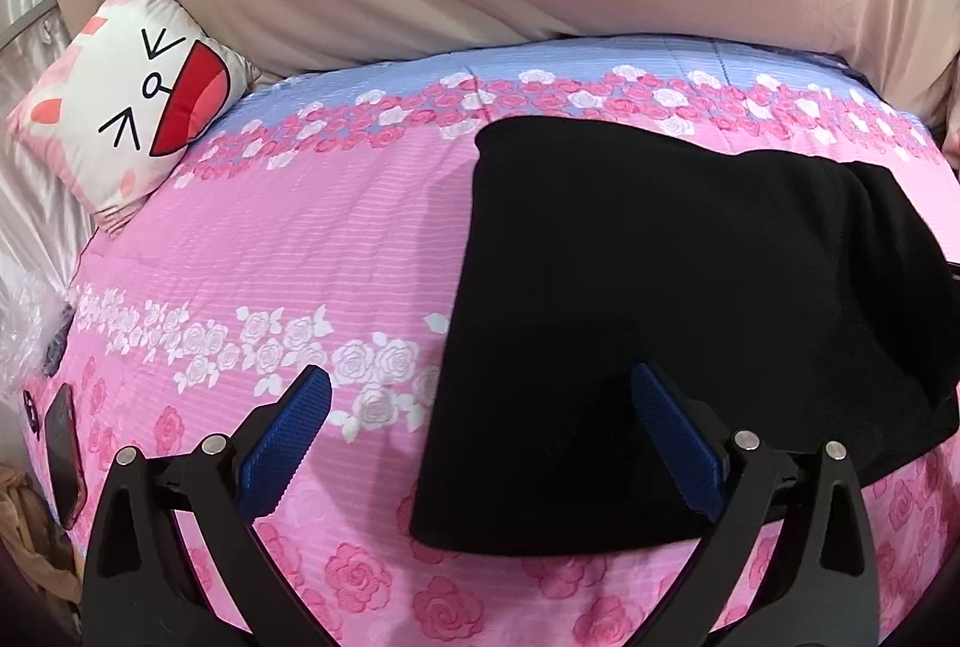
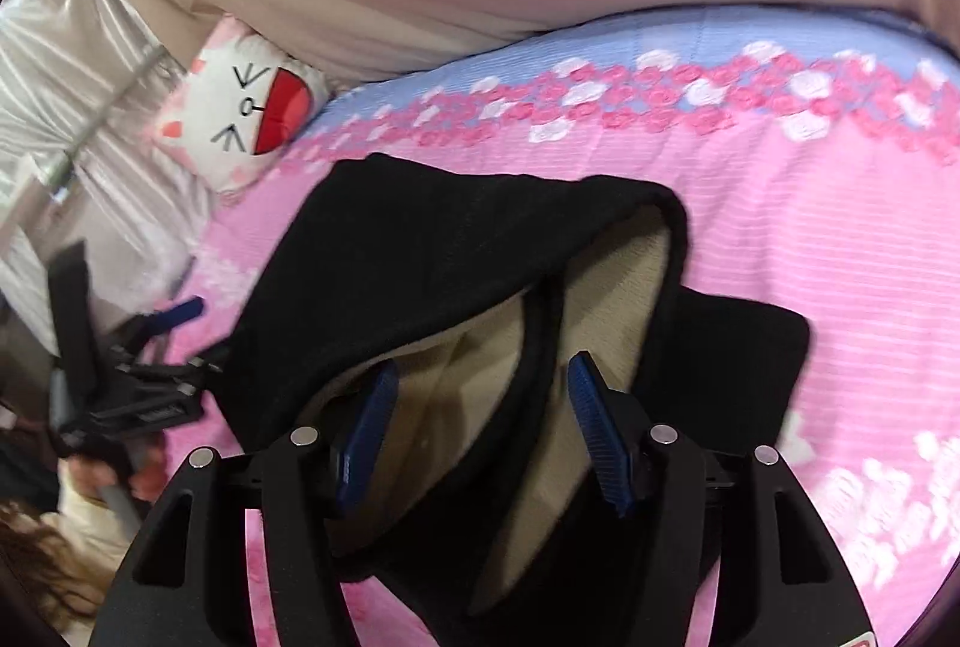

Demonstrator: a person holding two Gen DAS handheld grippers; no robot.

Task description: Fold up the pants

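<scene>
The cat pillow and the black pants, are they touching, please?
Apart: the left wrist view shows bare pink bedspread between the pillow and pants.

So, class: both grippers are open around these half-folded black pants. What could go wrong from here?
1. The black fleece-lined pants have a flap turned back showing beige lining; released, it might flop open.
2. The left gripper straddles the pants' edge and could pinch the pink rose-print bedspread too.
3. The right gripper may catch only one layer.
</scene>
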